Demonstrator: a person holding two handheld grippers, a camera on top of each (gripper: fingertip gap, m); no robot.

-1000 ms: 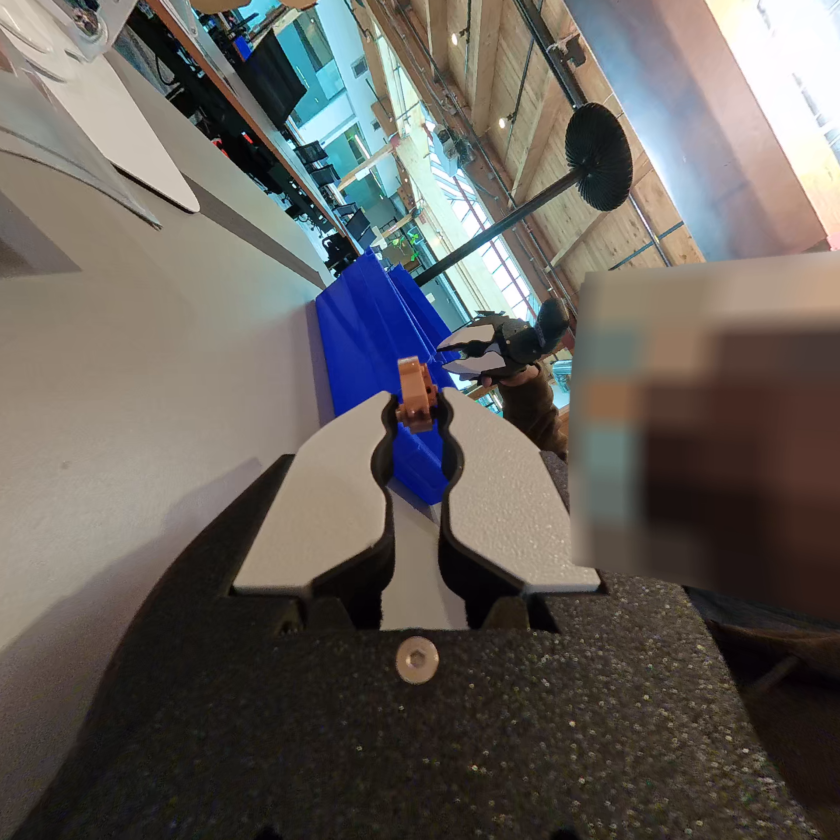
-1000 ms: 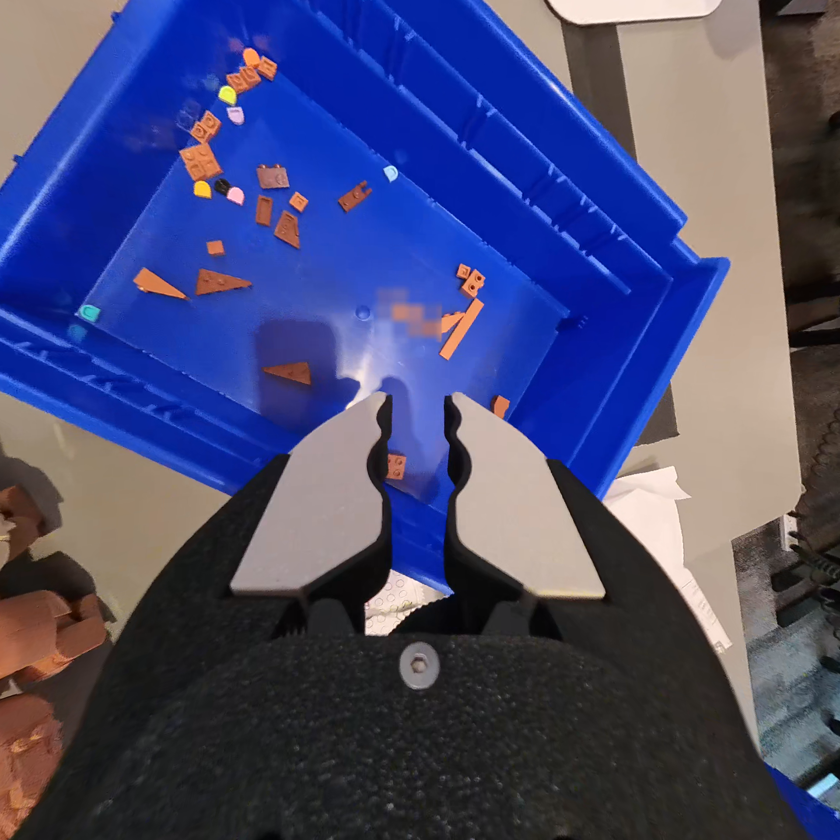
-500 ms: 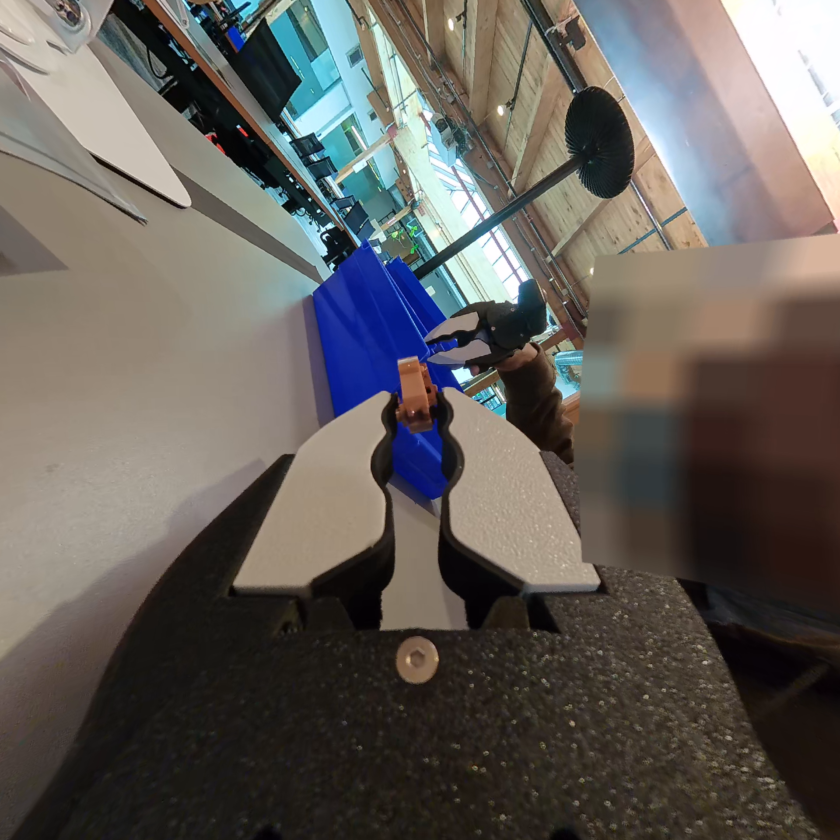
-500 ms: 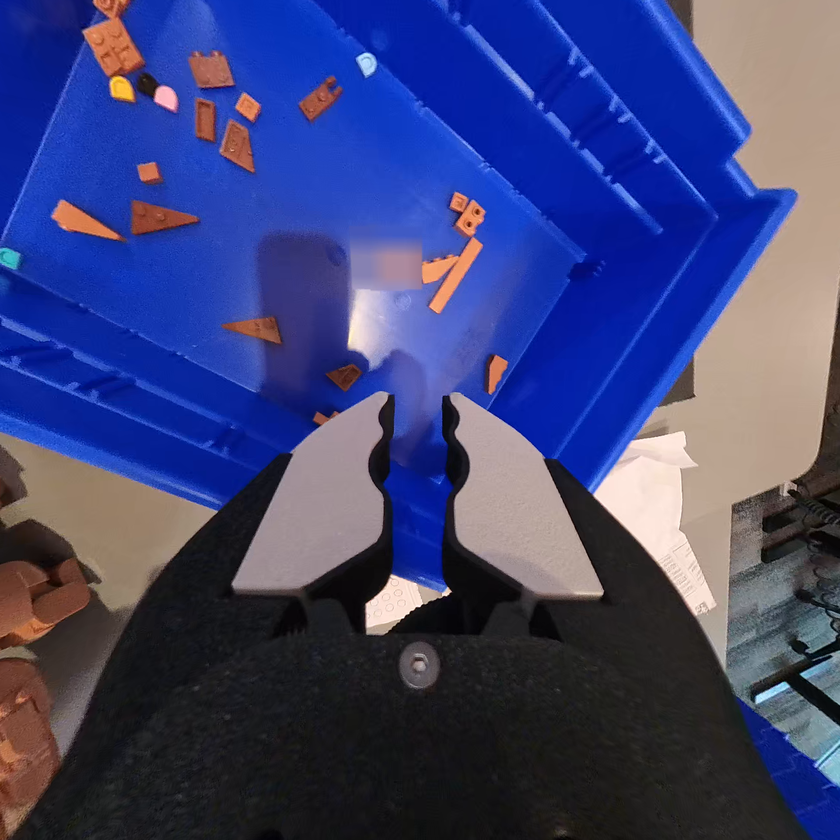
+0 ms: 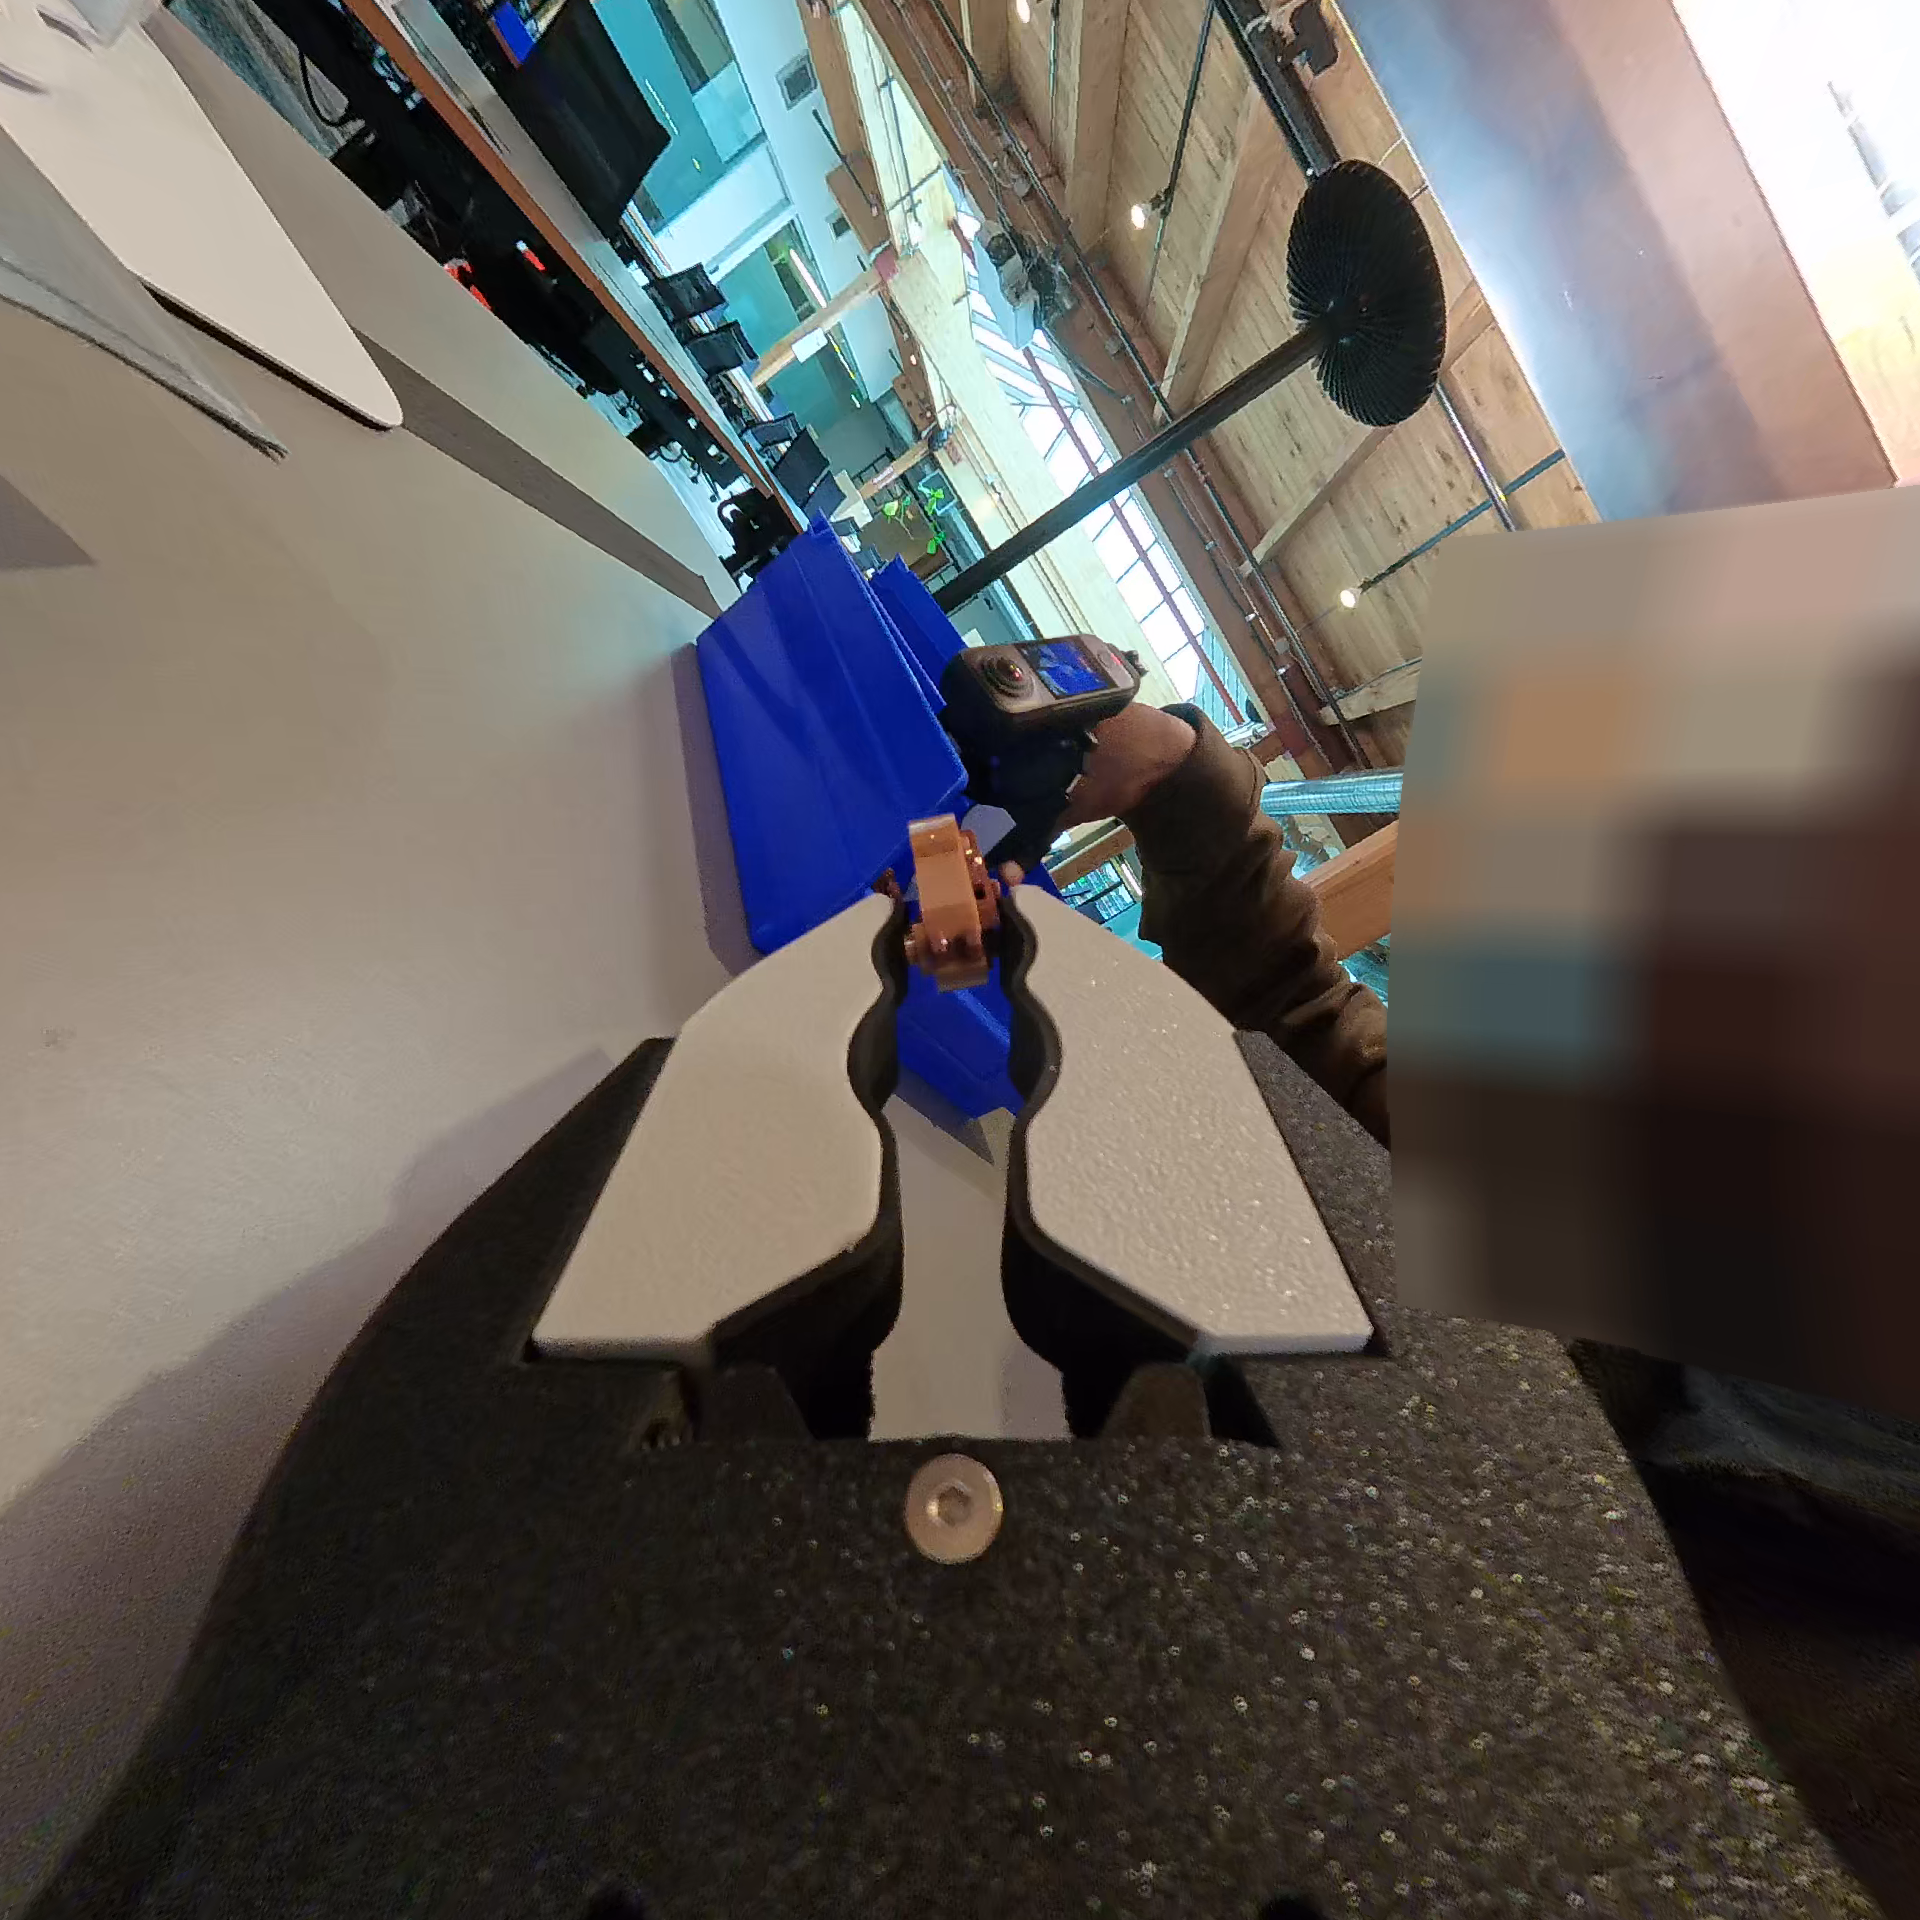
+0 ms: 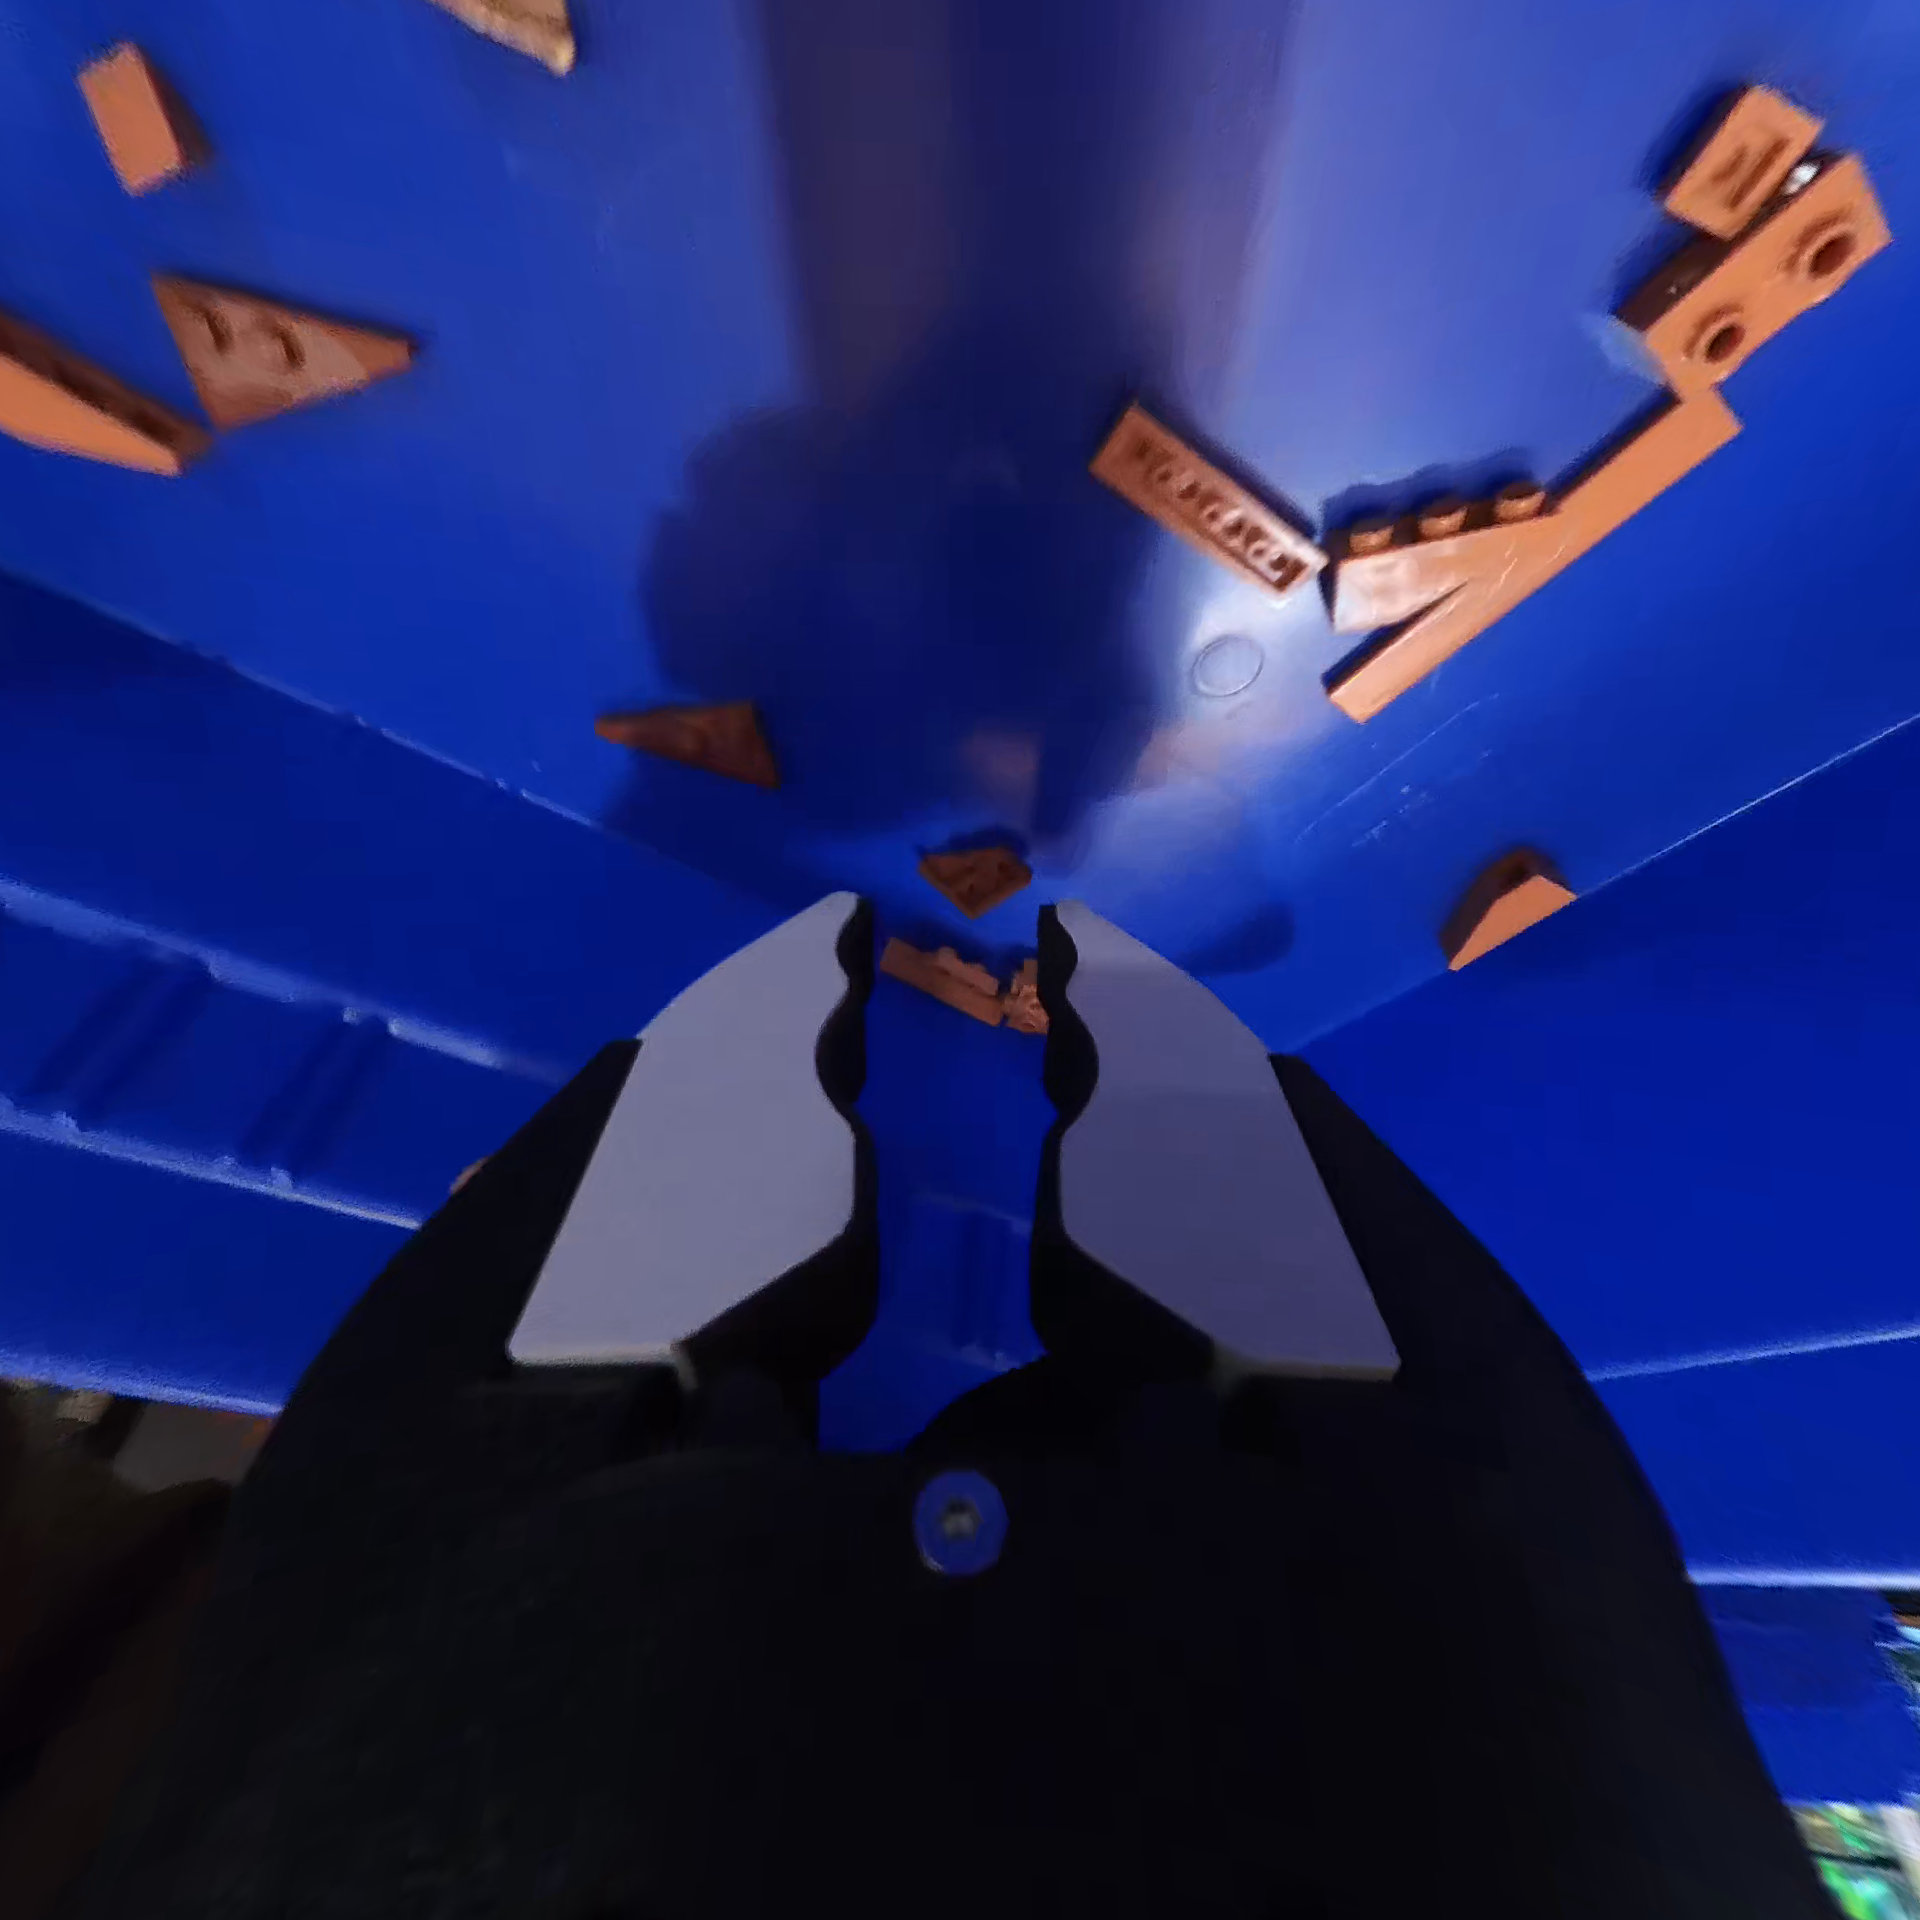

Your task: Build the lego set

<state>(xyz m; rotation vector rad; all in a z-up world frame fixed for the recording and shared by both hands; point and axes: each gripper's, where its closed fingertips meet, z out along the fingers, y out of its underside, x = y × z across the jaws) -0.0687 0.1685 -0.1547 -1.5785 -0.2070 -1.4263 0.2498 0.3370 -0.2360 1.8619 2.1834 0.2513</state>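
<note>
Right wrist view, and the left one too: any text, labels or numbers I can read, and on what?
Orange flat plate in the blue bin: raised marks, too blurred to read.
Small camera screen beyond the bin, left wrist view: too small to read.
Nothing else shows writing.

The left wrist view looks low along the grey table [image 5: 260, 831], rolled sideways, towards the blue bin [image 5: 821, 769] farther off, with the ceiling at right. The right wrist view faces down into that bin [image 6: 312, 935], very near its floor. Both share the bin; the left view also catches the right gripper [image 5: 1023, 748] at it.
</note>
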